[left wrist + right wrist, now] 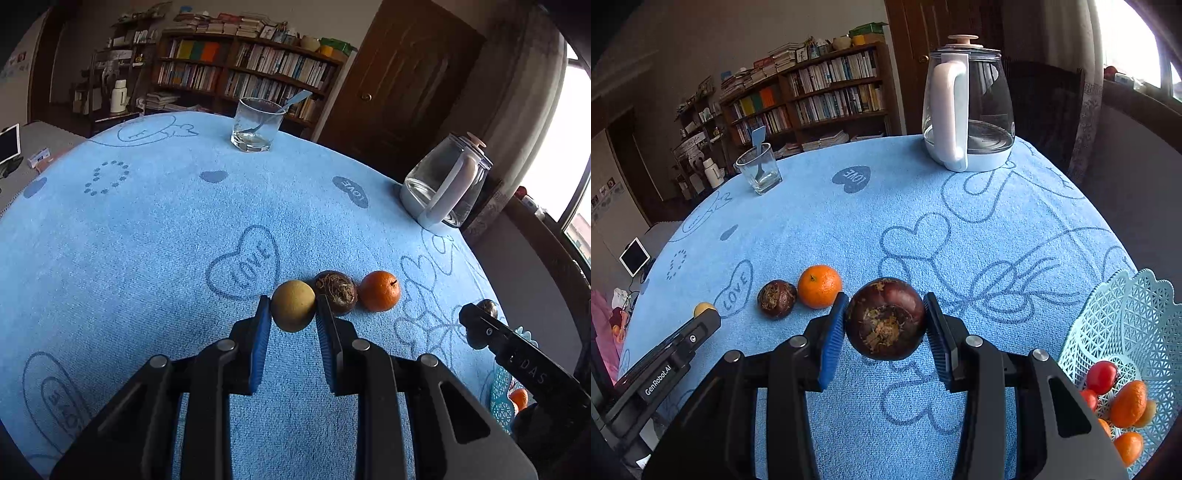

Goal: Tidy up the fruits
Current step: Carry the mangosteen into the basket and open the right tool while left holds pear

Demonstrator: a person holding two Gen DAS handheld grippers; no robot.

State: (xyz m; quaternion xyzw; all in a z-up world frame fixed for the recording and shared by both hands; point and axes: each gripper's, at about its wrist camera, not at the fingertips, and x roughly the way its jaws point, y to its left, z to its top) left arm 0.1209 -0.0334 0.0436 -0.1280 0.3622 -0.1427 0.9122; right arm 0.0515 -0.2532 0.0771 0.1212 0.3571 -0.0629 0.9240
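My left gripper (293, 314) is shut on a small yellow-green fruit (293, 305) that rests on the blue cloth. Right of it lie a dark brown fruit (338, 295) and a tangerine (380, 290). My right gripper (885, 321) is shut on a second, larger dark brown fruit (885, 318), lifted a little above the cloth. In the right wrist view the tangerine (819, 286) and the smaller brown fruit (776, 298) lie to its left. A light blue lattice basket (1126, 317) at the right edge holds several small fruits, red and orange.
A glass kettle (967, 107) with a white handle stands at the far right of the table. A drinking glass (256, 123) with a blue spoon stands at the far edge. The blue towel cloth (147, 240) covers the round table.
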